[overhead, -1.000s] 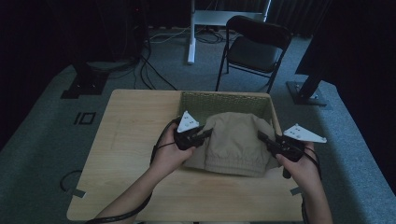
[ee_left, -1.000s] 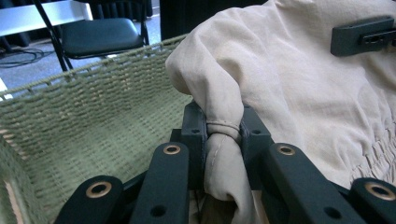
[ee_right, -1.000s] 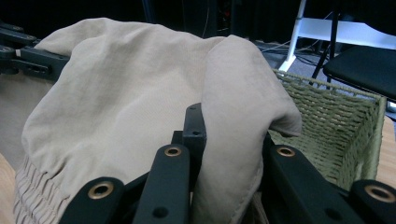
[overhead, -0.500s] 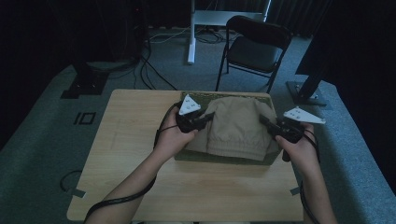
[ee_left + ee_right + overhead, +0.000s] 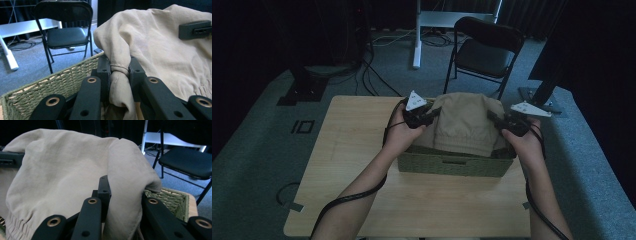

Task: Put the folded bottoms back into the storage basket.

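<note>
Cloth, beige and folded, hangs between both grippers above the basket, which sits on the table toward its far right.

Left side: the left gripper is clamped on the cloth's left edge; the left gripper view shows a bunched seam pinched tight between the two pads. The basket's woven rim lies below and to the left of that grip.

Centre: the cloth sags over the basket opening, its lower gathered hem at about rim level. Whether the hem already touches the basket floor cannot be told; the light is poor and the inside is hidden.

Right side: the right gripper is closed on the cloth's right edge, with a fold caught between its pads and the basket corner beyond it. A chair stands on the floor past the table.

Assessment: the step in hand appears to be placing the cloth into the basket. The next move calls for lowering both grippers together, keeping the fold level, until the cloth rests inside the walls, then opening both jaws.
</note>
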